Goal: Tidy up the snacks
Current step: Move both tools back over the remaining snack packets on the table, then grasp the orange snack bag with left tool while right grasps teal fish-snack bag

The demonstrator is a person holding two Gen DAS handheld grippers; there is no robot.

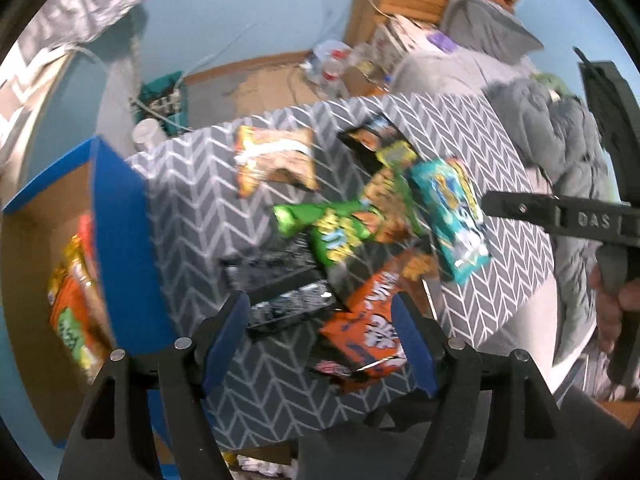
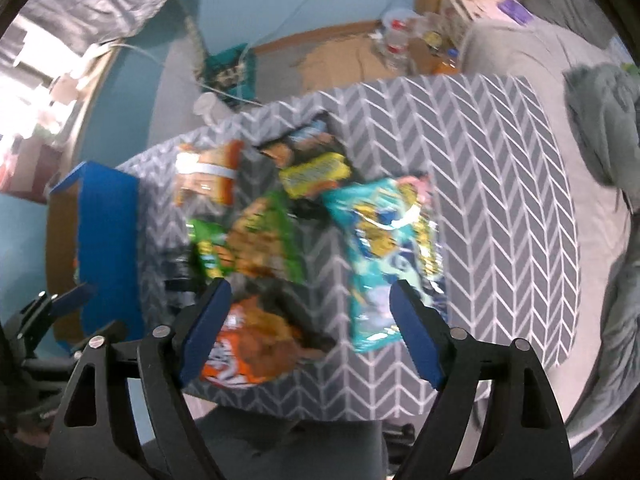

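Several snack bags lie in a heap on a grey chevron-patterned table [image 1: 192, 200]. Among them are an orange bag [image 1: 360, 320], a green bag [image 1: 332, 228], a teal bag [image 1: 452, 216], a black bag [image 1: 288, 292] and an orange-white bag [image 1: 272, 156]. My left gripper [image 1: 320, 336] is open and empty, above the black and orange bags. My right gripper [image 2: 312, 332] is open and empty, above the orange bag [image 2: 248, 352] and the teal bag [image 2: 392, 248]. The right gripper also shows at the right edge of the left wrist view [image 1: 560, 216].
A blue-edged cardboard box [image 1: 120, 216] stands at the table's left end and holds snack bags [image 1: 76, 304]. It also shows in the right wrist view [image 2: 108, 232]. A grey couch with a grey blanket [image 1: 568, 128] lies to the right. Floor clutter lies beyond the table.
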